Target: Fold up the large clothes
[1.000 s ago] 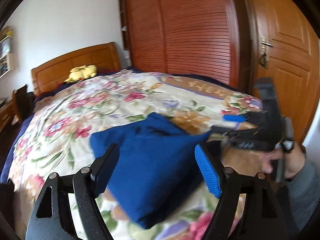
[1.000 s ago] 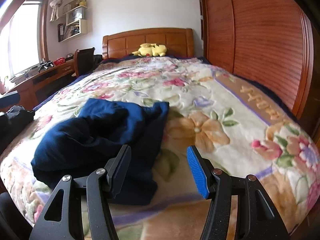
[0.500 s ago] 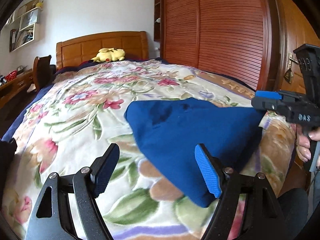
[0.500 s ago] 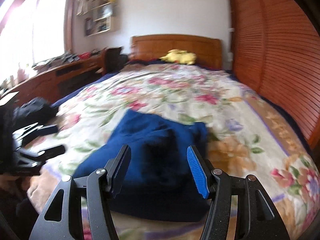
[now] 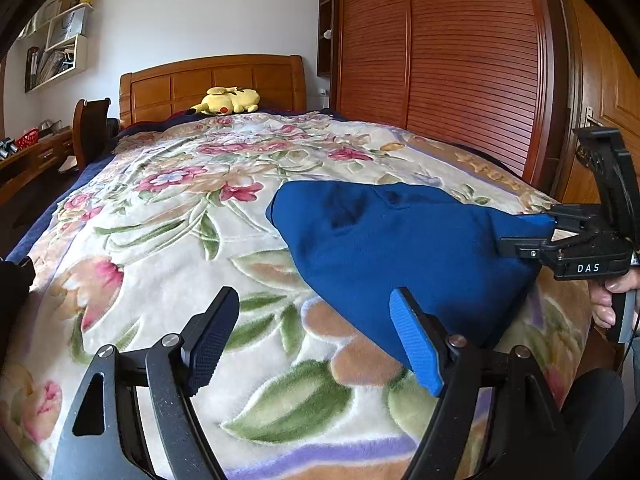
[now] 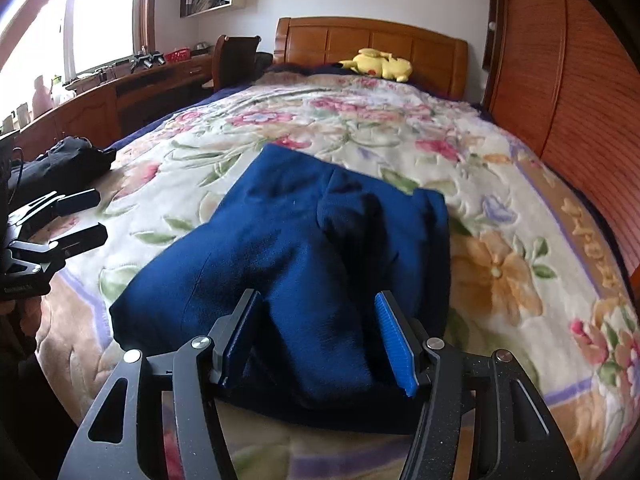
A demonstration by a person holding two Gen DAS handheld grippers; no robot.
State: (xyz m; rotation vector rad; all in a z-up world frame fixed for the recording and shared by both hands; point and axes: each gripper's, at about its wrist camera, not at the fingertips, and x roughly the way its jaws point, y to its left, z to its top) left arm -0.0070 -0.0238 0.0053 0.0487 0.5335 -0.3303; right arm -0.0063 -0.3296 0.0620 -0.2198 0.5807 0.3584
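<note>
Right gripper [image 6: 320, 336] stands half open around a fold of the blue garment [image 6: 288, 240]; left gripper [image 5: 316, 336] wide, empty.
Soft fleecy bundle on plush floral blanket [image 5: 168, 216]; both grippers came closer than before.

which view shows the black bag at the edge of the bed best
The right wrist view: the black bag lies in plain sight at the bed's left edge beside the desk. The left wrist view catches only a dark sliver at its left border, too cropped to identify.

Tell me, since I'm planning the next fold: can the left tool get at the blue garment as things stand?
Probably yes. The left tool stands open beside the blue garment, with only bare floral blanket between them.
</note>
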